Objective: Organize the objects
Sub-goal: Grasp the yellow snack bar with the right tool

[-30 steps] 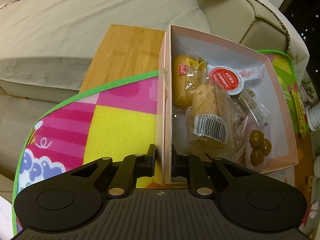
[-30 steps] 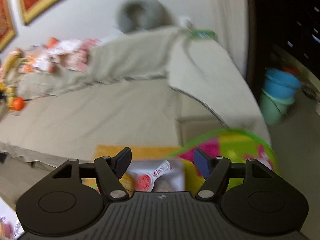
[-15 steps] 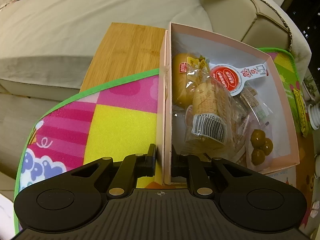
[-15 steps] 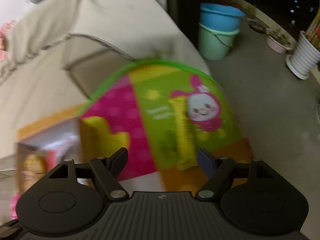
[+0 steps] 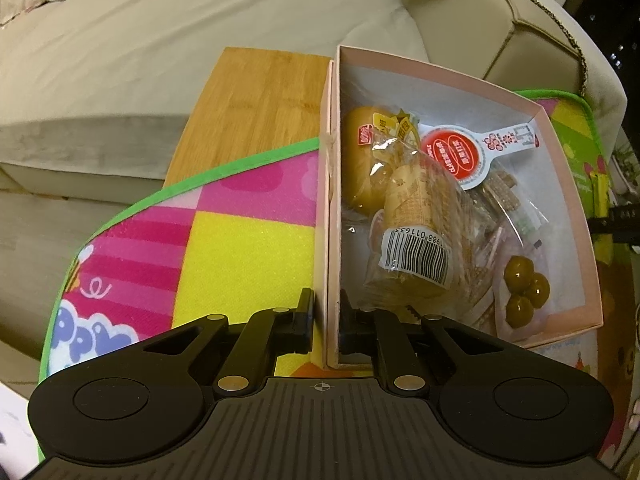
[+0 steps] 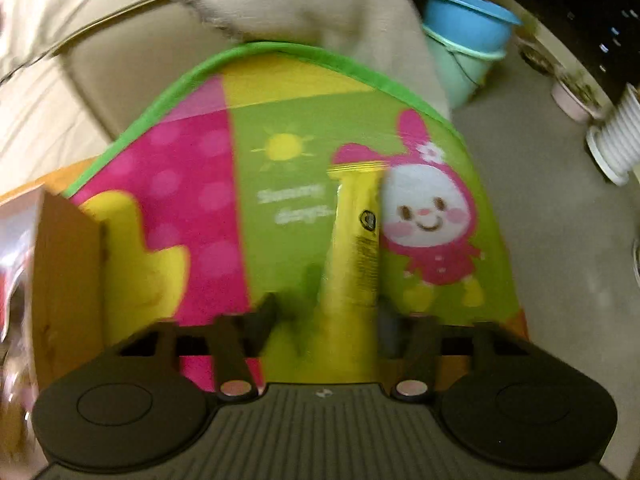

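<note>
A pink cardboard box (image 5: 576, 208) holds several wrapped snacks: a bun, a barcoded pastry (image 5: 412, 248), a red-labelled packet (image 5: 456, 156) and green olives (image 5: 524, 288). My left gripper (image 5: 327, 312) is shut on the box's near left wall. The box stands on a colourful play mat (image 5: 240, 248). In the right wrist view, a long yellow snack packet (image 6: 356, 248) lies on the mat (image 6: 280, 184). My right gripper (image 6: 328, 312) is open, its fingers on either side of the packet's near end. The box corner (image 6: 64, 264) shows at the left.
A bamboo board (image 5: 256, 108) lies under the mat beside a beige sofa (image 5: 160, 48). Stacked blue and green buckets (image 6: 468, 48), a white ribbed pot (image 6: 620, 144) and a pink pot (image 6: 572, 100) stand on the floor to the right.
My right gripper swung from facing the sofa down to the mat and now straddles the yellow packet. My left gripper kept its hold on the box wall, barely moving.
</note>
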